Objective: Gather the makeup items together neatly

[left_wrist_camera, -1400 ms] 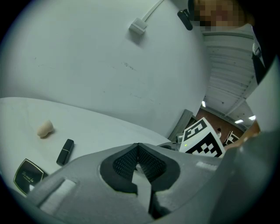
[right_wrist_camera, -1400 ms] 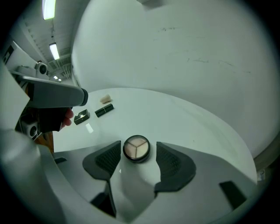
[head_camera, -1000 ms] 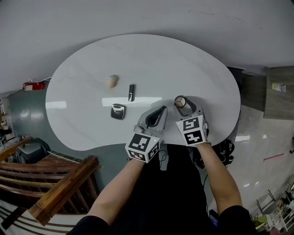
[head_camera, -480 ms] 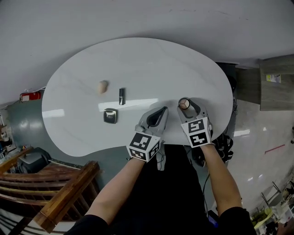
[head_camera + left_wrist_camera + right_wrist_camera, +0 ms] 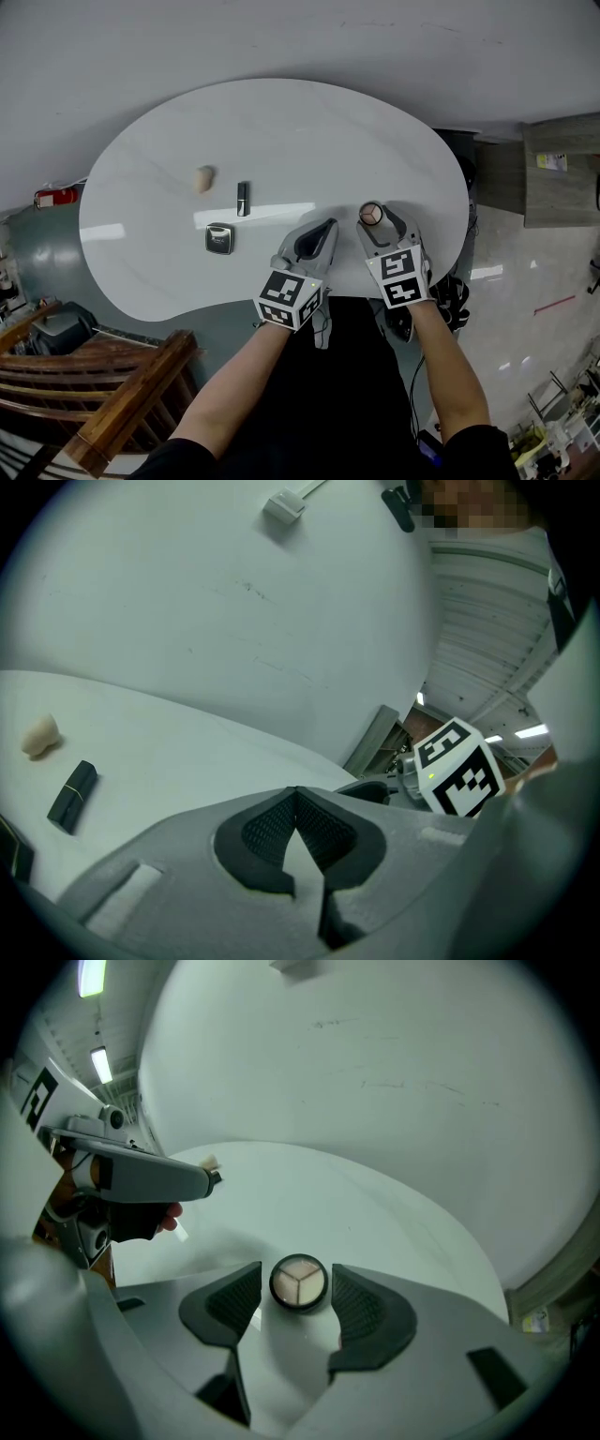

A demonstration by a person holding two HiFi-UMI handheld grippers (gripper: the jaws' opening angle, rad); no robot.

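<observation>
Grey left gripper (image 5: 327,225), right gripper (image 5: 372,212), black-white marker cubes (image 5: 291,300), black sleeves (image 5: 473,442)

1. Round palette (image 5: 371,214): black rim, open, three wedge-shaped pans in cream and beige. Lies flat, face up, on the white table (image 5: 309,131) near its right front edge, well apart from the other items.
2. Lipstick tube (image 5: 243,198): black, slim, closed. Lies on its side at mid-table, long axis pointing away from the front edge.
3. Sponge (image 5: 202,178): beige, rounded. Rests just left of the tube, not touching it.
4. Square case (image 5: 218,238): dark with a pale edge. Lies flat, nearer the front edge than the tube and sponge.
</observation>
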